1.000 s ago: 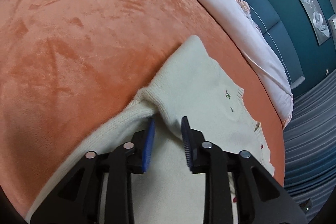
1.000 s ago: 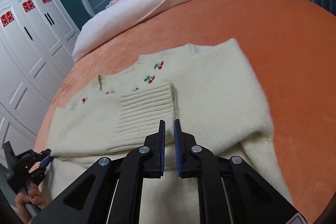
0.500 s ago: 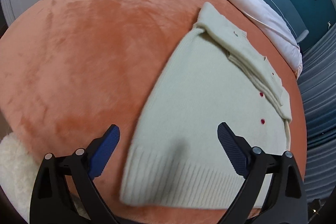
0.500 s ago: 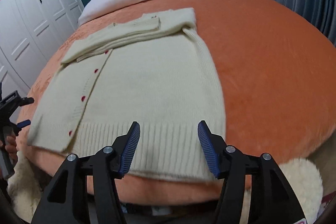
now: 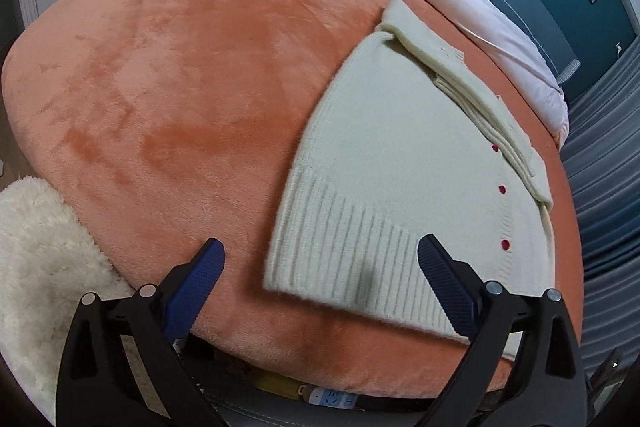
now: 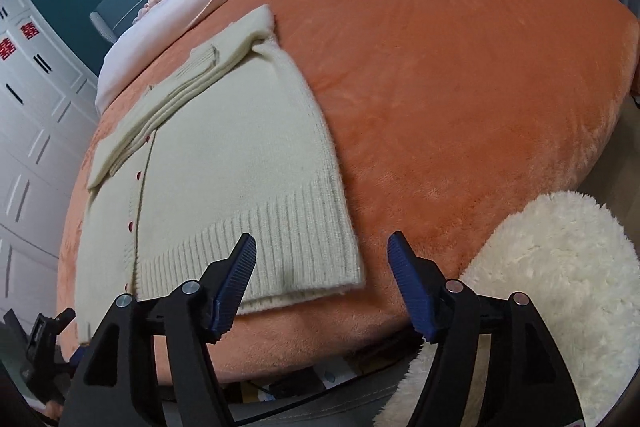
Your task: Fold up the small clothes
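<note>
A cream knit cardigan (image 5: 400, 163) with red buttons lies flat on the orange blanket (image 5: 180, 87), sleeves folded across its top and ribbed hem at the near bed edge. It also shows in the right wrist view (image 6: 240, 163). My left gripper (image 5: 320, 275) is open and empty, hovering just short of the hem's left corner. My right gripper (image 6: 322, 275) is open and empty, hovering over the hem's right corner. The left gripper also shows at the lower left of the right wrist view (image 6: 44, 355).
A fluffy white rug (image 5: 36, 267) lies on the floor below the bed edge, also in the right wrist view (image 6: 540, 287). A pale pink duvet (image 5: 460, 3) covers the far end of the bed. White wardrobes (image 6: 28, 131) stand at left.
Both grippers let go of the folded sleeves, opened wide and pulled back from the cardigan's top to its hem at the near bed edge.
</note>
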Tool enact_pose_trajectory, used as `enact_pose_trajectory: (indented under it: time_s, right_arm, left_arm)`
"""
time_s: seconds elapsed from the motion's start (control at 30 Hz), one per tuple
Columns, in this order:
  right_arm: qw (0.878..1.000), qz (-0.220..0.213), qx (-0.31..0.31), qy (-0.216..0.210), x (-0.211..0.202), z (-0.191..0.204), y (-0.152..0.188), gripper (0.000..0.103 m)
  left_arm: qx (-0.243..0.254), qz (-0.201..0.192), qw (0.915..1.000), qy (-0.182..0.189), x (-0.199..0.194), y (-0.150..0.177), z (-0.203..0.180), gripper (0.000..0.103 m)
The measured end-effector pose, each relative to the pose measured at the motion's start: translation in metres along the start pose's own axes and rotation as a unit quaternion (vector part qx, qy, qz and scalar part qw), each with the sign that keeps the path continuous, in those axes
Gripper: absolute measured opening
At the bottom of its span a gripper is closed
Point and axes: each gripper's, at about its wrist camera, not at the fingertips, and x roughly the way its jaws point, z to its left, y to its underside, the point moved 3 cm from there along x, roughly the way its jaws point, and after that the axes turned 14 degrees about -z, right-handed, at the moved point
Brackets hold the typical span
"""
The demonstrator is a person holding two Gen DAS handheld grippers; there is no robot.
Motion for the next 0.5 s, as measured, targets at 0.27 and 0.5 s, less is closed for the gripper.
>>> enact_pose_trajectory:
  time_s: [0.27,0.5]
  right_arm:
    - [0.994,0.051,0.027,-0.091,0.029,0.019,0.008,0.068]
    - [0.983,0.047,0.084,-0.158,0.037,0.032,-0.006,0.009]
  left_arm:
    - [-0.081,0.016,0.9958,0.039,0.015,-0.009,0.001,0.098]
    - [-0.162,0.07,0.9736,0.144,0.029,-0.028,-0.018,0.011]
